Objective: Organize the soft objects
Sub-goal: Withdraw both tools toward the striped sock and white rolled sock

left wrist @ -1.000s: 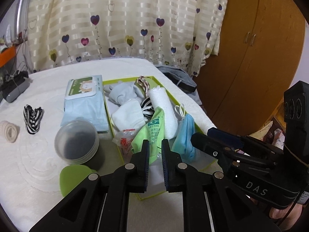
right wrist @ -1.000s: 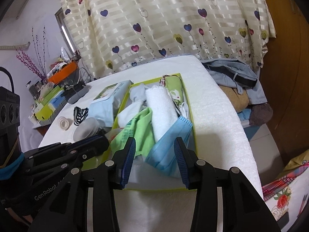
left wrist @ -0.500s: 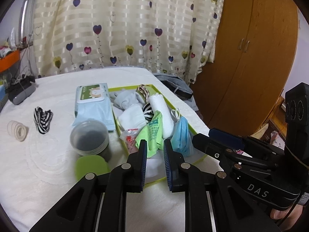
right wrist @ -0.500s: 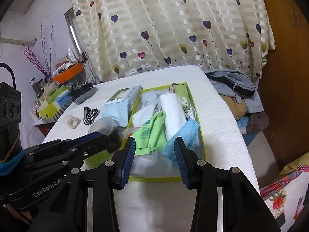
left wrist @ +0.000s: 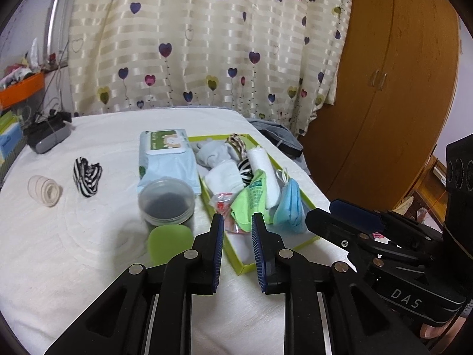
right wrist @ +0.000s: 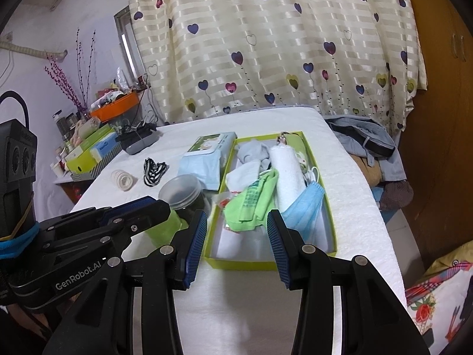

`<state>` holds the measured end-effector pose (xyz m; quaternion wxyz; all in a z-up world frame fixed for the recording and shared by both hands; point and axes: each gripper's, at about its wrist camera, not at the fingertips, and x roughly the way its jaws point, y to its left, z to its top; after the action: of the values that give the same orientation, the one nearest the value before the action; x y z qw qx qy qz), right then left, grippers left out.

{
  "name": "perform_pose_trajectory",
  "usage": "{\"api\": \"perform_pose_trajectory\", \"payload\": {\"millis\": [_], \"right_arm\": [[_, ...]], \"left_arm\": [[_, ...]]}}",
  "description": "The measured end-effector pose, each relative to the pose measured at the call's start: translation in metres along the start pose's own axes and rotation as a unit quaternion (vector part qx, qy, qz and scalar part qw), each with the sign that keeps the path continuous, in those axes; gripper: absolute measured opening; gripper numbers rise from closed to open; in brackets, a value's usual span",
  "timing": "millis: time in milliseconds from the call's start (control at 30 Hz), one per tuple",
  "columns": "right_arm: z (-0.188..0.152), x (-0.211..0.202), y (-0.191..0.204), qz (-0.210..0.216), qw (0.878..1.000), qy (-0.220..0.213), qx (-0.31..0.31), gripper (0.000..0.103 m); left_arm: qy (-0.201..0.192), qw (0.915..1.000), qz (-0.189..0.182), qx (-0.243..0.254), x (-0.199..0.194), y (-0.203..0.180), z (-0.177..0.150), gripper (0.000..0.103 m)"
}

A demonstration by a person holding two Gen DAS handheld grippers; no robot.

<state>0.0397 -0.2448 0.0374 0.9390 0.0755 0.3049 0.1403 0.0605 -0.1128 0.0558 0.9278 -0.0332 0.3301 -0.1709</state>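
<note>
A lime-green box [left wrist: 295, 244] [right wrist: 257, 264] on the white bed holds soft things: a green cloth [left wrist: 251, 195] [right wrist: 254, 199], a blue face mask [left wrist: 288, 207] [right wrist: 307, 207], a rolled white towel [left wrist: 263, 168] [right wrist: 288, 174], white and grey socks [left wrist: 221, 177] [right wrist: 245, 174]. A striped black-and-white cloth [left wrist: 87, 174] [right wrist: 153, 170] and a beige roll [left wrist: 44, 189] [right wrist: 122, 179] lie loose to the left. My left gripper [left wrist: 235, 230] is open and empty, above the box's near corner. My right gripper [right wrist: 236, 230] is open and empty, above the box's near end.
A wet-wipes pack [left wrist: 167, 159] [right wrist: 207, 159] lies left of the box. A clear round jar [left wrist: 167, 204] [right wrist: 181, 192] with its green lid [left wrist: 168, 244] stands near it. Clothes [right wrist: 363, 142] hang off the bed's right edge. A wooden wardrobe [left wrist: 384, 88] stands at right.
Both grippers have pulled back and up from the box, so more of the bed shows. The left jaws have opened wider.
</note>
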Motion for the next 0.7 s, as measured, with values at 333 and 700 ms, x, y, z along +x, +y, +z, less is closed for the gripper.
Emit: {"api": "perform_pose_trajectory", "payload": {"millis": [333, 700], "right_arm": [[0.002, 0.001, 0.016, 0.007, 1.000, -0.003, -0.011, 0.044], [0.006, 0.011, 0.034, 0.023, 0.999, -0.003, -0.026, 0.051]], "left_arm": [[-0.007, 0.9998, 0.013, -0.015, -0.009, 0.022, -0.001, 0.020], [-0.008, 0.9988, 0.035, -0.034, -0.013, 0.048, -0.003, 0.021]]}}
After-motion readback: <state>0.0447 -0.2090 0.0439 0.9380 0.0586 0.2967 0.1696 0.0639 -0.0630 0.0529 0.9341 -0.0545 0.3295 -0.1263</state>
